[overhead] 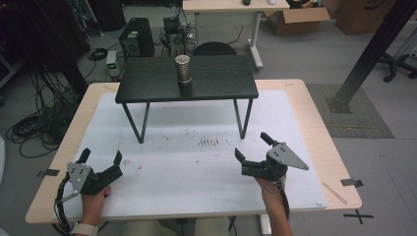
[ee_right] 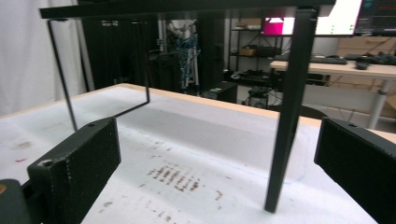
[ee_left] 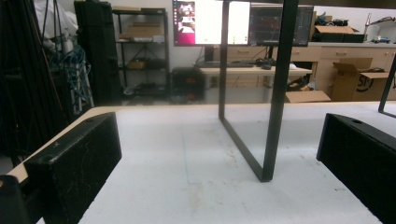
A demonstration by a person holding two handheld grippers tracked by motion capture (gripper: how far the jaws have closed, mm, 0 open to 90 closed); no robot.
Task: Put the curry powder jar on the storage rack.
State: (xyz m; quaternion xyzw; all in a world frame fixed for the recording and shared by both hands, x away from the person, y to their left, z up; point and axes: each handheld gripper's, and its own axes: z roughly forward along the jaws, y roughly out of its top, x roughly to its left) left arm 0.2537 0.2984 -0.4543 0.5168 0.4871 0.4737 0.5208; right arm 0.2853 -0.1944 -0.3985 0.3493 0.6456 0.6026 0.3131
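Left tool (overhead: 102,158) and right tool (overhead: 253,145) gaping, metal can (overhead: 183,70) well beyond on stand (overhead: 147,83)

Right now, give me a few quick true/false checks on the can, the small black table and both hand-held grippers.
1. The metal can stands upright on the small black table. True.
2. The left hand-held gripper is clamped on the can. False: it is down near the front edge of the white mat, jaws apart, holding nothing.
3. The right hand-held gripper is open. True.
4. The can lies on the white mat between the grippers. False: it is on the black table's top, farther back.
5. The black table's legs stand on the white mat. True.
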